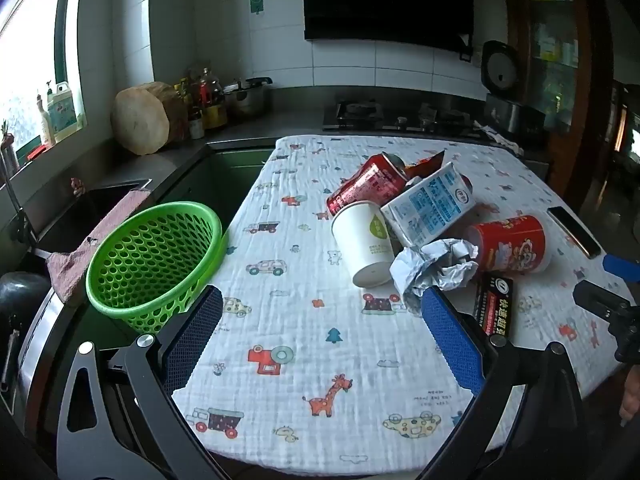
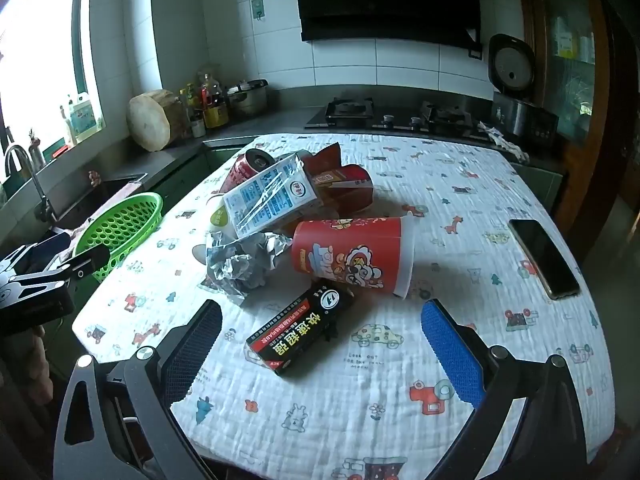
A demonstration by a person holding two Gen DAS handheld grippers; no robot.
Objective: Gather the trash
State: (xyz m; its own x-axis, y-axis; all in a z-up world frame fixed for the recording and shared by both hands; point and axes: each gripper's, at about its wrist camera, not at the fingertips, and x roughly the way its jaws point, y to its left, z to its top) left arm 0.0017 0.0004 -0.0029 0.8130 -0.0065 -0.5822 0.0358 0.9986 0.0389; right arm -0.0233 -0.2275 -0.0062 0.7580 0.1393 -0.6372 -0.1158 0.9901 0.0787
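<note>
1. Left wrist view: the left claw point(image 1: 322, 316) hangs over the cloth-covered bench point(image 1: 304, 400) with its two fingers wide apart and nothing between them.
2. A green basket point(image 1: 156, 256) sits tilted at the bench's left edge, just beyond the left finger point(image 1: 192, 336), partly over a pink rag point(image 1: 108, 232) by the sink point(image 1: 80, 216).
3. The trash lies piled toward the far right of the cloth: a white paper cup point(image 1: 366, 244) on its side, a red can point(image 1: 366, 188) behind it, a milk carton point(image 1: 430, 204) leaning across them, a red cup point(image 1: 510, 244) on its side, crumpled paper point(image 1: 432, 268) in front, and a black box point(image 1: 494, 308) nearest the right finger point(image 1: 452, 340).
4. A phone point(image 1: 574, 230) lies flat near the bench's right edge, apart from the pile.
5. Right wrist view: the right claw point(image 2: 322, 318) also stands wide apart, empty, above the black box point(image 2: 302, 332), which lies on the cloth between the fingers' line and the pile.
6. Behind the box, the red cup point(image 2: 352, 258) lies on its side touching the crumpled paper point(image 2: 240, 264); the milk carton point(image 2: 268, 200) rests over the red can point(image 2: 248, 168).
7. The green basket point(image 2: 120, 228) is at the left edge, well apart from the pile; the left claw point(image 2: 52, 272) shows beside it.
8. The phone point(image 2: 544, 256) lies at the right.
</note>
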